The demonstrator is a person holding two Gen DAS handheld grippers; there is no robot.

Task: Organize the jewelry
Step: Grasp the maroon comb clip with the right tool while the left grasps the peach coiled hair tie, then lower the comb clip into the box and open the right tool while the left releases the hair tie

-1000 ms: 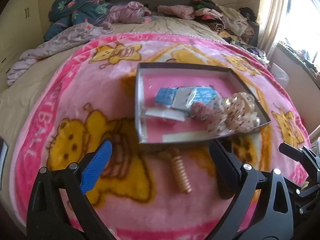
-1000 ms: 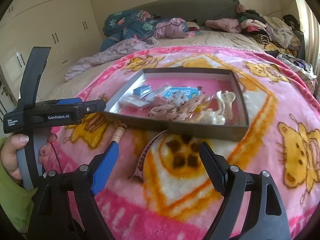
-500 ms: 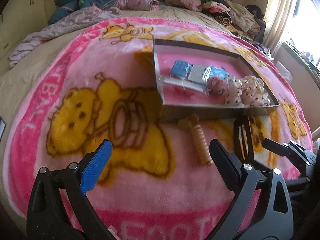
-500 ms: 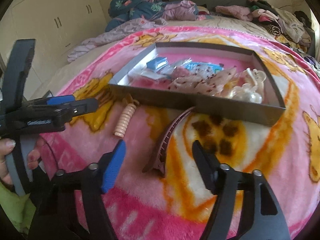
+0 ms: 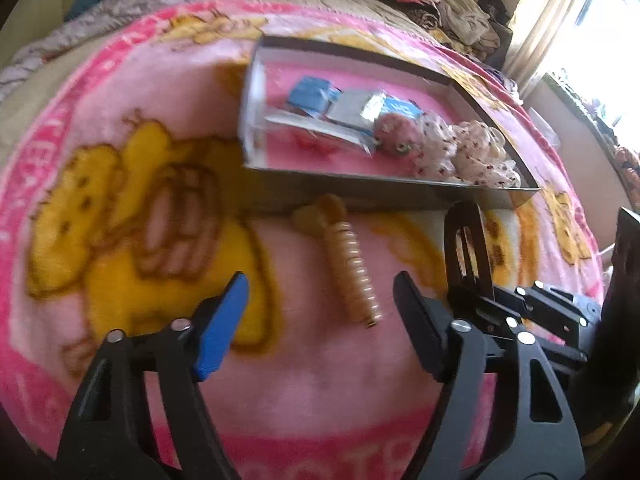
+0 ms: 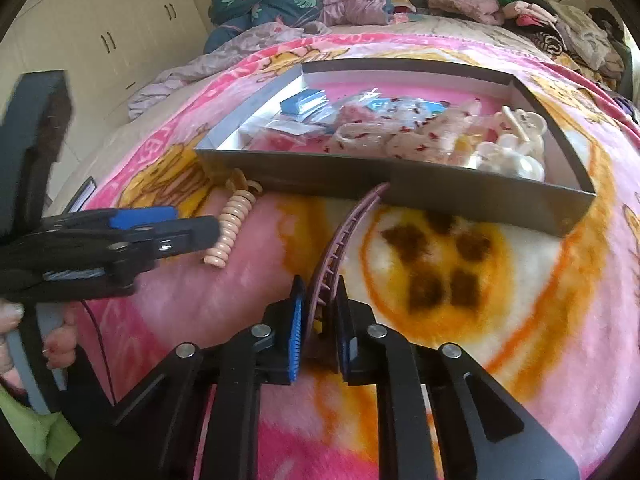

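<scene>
A shallow grey box (image 6: 400,176) lies on the pink blanket and holds several hair clips and small packets; it also shows in the left wrist view (image 5: 360,188). A peach ribbed hair clip (image 5: 354,276) lies on the blanket in front of the box, between the fingers of my open left gripper (image 5: 320,304); it also shows in the right wrist view (image 6: 230,228). My right gripper (image 6: 319,304) is shut on the near end of a curved mauve hair clip (image 6: 344,232), whose far end reaches the box wall.
The pink cartoon blanket (image 6: 500,300) covers the bed. Piled clothes and bedding (image 6: 304,4) lie along the headboard. White wardrobe doors (image 6: 104,36) stand at the left. A window and curtain (image 5: 560,20) are at the right.
My right gripper has moved forward and closed on the mauve clip. My left gripper has moved closer, so the peach clip lies between its fingers.
</scene>
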